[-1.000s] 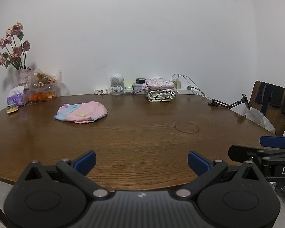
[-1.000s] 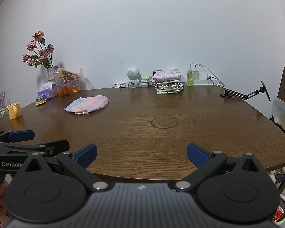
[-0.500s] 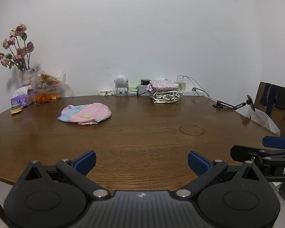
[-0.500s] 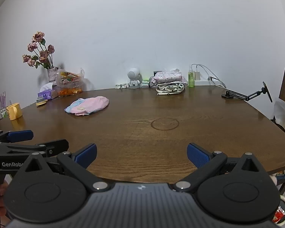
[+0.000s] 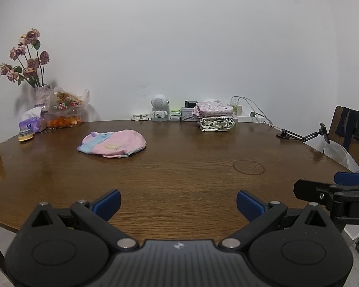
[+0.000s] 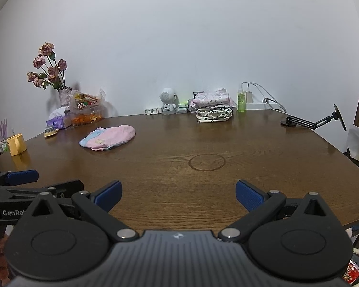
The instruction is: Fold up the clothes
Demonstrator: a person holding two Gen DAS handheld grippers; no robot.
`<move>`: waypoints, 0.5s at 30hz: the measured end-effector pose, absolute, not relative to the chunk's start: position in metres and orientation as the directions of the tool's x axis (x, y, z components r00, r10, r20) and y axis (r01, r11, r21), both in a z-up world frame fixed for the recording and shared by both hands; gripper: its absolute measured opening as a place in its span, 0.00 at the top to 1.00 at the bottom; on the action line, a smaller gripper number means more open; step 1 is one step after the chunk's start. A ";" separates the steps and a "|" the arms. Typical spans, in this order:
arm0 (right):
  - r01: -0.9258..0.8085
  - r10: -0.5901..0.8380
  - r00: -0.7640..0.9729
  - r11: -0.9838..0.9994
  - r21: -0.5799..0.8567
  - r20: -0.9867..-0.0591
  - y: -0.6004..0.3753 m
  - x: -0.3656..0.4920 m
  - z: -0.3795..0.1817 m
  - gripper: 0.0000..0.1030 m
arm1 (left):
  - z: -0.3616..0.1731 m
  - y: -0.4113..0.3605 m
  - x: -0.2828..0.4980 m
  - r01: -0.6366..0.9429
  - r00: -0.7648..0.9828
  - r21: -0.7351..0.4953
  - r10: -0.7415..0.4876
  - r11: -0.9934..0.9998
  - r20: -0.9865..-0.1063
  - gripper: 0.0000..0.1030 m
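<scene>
Garment point(image 5: 112, 144) lies crumpled, long axis left-right.

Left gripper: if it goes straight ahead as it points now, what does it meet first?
Probably nothing soon. The open left gripper faces bare table; the pink garment lies left of that line, so the grey figurine seems first.
</scene>
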State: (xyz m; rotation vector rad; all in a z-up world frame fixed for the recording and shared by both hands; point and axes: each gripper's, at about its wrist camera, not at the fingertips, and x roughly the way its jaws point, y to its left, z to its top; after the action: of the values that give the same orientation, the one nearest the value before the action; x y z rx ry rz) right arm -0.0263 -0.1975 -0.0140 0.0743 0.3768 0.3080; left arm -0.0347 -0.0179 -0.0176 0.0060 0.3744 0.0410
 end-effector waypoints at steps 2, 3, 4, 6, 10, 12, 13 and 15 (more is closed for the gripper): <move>-0.283 0.310 0.883 0.950 0.128 -0.352 -0.197 -0.027 -0.014 0.00 | -0.018 -0.018 -0.034 -0.039 0.930 0.017 0.043 0.999 -0.366 0.00; -0.284 0.311 0.883 0.950 0.128 -0.351 -0.197 -0.027 -0.014 0.00 | -0.018 -0.018 -0.034 -0.039 0.929 0.016 0.042 0.999 -0.367 0.00; -0.285 0.311 0.883 0.950 0.127 -0.351 -0.197 -0.027 -0.014 0.00 | -0.018 -0.018 -0.034 -0.039 0.929 0.016 0.043 0.999 -0.367 0.00; -0.288 0.314 0.883 0.949 0.125 -0.350 -0.197 -0.027 -0.015 0.00 | -0.019 -0.017 -0.033 -0.043 0.929 0.016 0.046 0.999 -0.368 0.00; -0.293 0.318 0.880 0.948 0.125 -0.353 -0.195 -0.026 -0.015 0.00 | -0.019 -0.016 -0.033 -0.045 0.928 0.012 0.046 0.999 -0.370 0.00; -0.294 0.319 0.879 0.948 0.124 -0.354 -0.194 -0.027 -0.015 0.00 | -0.019 -0.017 -0.033 -0.044 0.928 0.014 0.046 0.999 -0.369 0.00; -0.295 0.320 0.879 0.947 0.124 -0.354 -0.194 -0.027 -0.015 0.00 | -0.019 -0.017 -0.033 -0.041 0.929 0.014 0.043 0.999 -0.369 0.00; -0.295 0.319 0.879 0.948 0.124 -0.354 -0.193 -0.027 -0.015 0.00 | -0.019 -0.017 -0.033 -0.041 0.929 0.017 0.045 0.999 -0.368 0.00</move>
State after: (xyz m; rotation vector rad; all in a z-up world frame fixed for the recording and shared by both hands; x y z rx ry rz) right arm -0.0265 -0.1934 -0.0154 0.0668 0.3807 0.3203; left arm -0.0335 -0.0167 -0.0192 0.0086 0.3768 0.0440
